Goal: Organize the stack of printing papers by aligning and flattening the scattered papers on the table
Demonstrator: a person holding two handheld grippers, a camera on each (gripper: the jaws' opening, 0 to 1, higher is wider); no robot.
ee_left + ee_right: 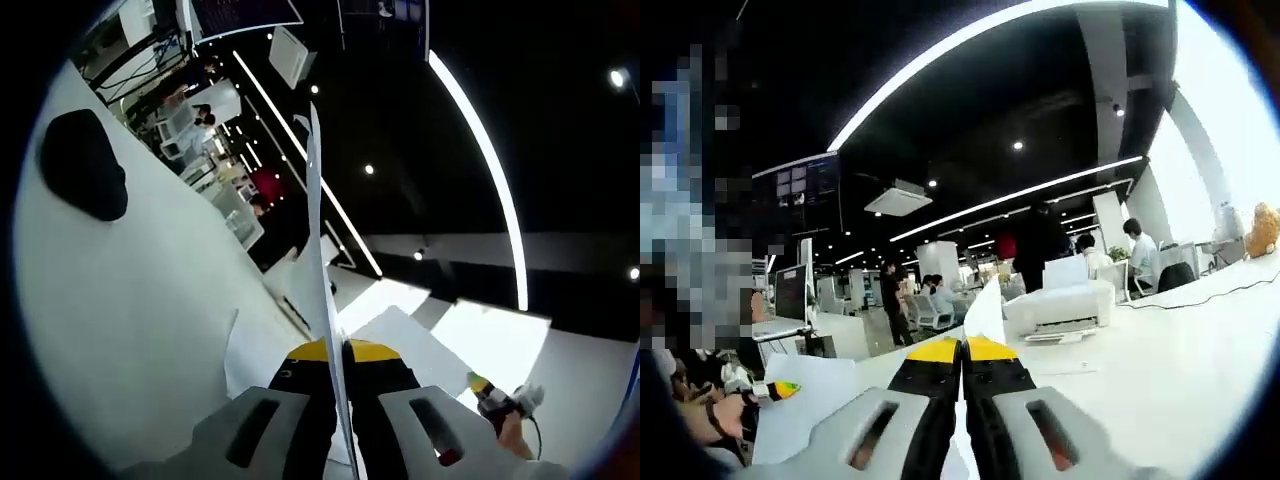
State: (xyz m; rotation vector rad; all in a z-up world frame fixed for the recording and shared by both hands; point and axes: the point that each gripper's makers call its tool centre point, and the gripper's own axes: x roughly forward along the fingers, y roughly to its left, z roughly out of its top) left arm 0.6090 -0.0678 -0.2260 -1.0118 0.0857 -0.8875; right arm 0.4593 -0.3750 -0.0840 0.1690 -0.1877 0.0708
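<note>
While both grippers (pixel 338 352) (pixel 962 347) pinch it, the paper sheet (pixel 318 250) stands edge-on, seemingly flat.

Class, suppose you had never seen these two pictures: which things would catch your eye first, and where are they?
In the left gripper view, the left gripper is shut on a sheet of paper seen edge-on, running up the middle of the picture, with a dark object on the white table at upper left. In the right gripper view, the right gripper pinches another paper sheet, with a white printer just beyond.
</note>
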